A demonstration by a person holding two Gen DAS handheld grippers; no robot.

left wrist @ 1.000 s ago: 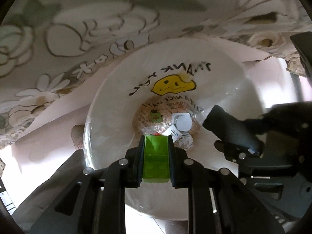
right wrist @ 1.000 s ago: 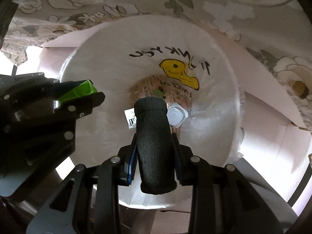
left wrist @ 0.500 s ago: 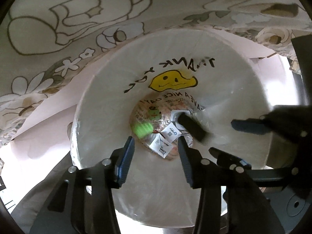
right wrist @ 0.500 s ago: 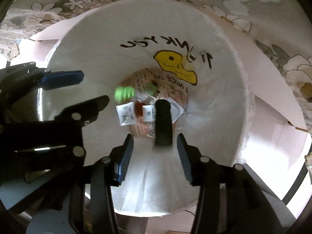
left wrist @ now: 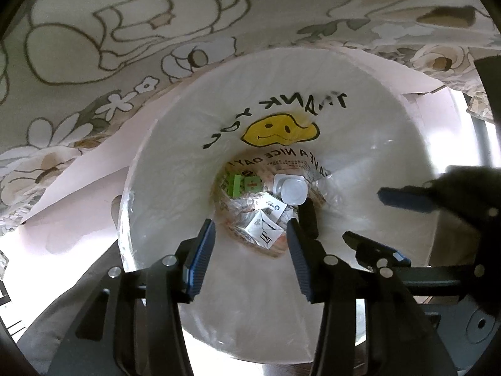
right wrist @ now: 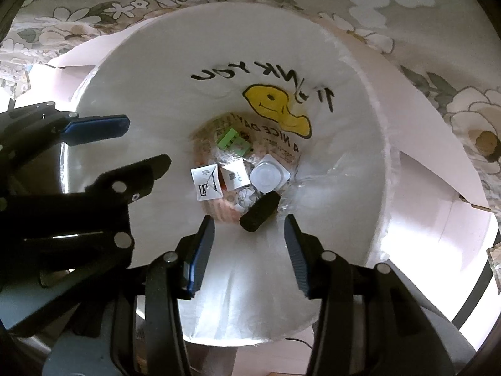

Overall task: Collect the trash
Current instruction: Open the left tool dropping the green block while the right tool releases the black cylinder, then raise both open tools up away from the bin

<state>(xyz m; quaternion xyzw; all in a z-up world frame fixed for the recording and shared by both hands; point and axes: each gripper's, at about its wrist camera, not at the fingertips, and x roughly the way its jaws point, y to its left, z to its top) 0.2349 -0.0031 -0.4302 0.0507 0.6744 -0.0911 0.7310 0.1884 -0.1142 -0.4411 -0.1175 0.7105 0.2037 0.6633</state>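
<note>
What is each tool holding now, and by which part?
Nothing. The left tool and right tool are open; the green block and black roll lie in the bin.

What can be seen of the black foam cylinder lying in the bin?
The black foam cylinder is short and stubby with a matte, finely textured surface and rounded ends. It lies loose and tilted at the bottom of the white bag-lined bin, at the near edge of the trash pile, its far end beside the clear plastic cup lid. No gripper touches it. In the left wrist view one finger partly hides it.
</note>
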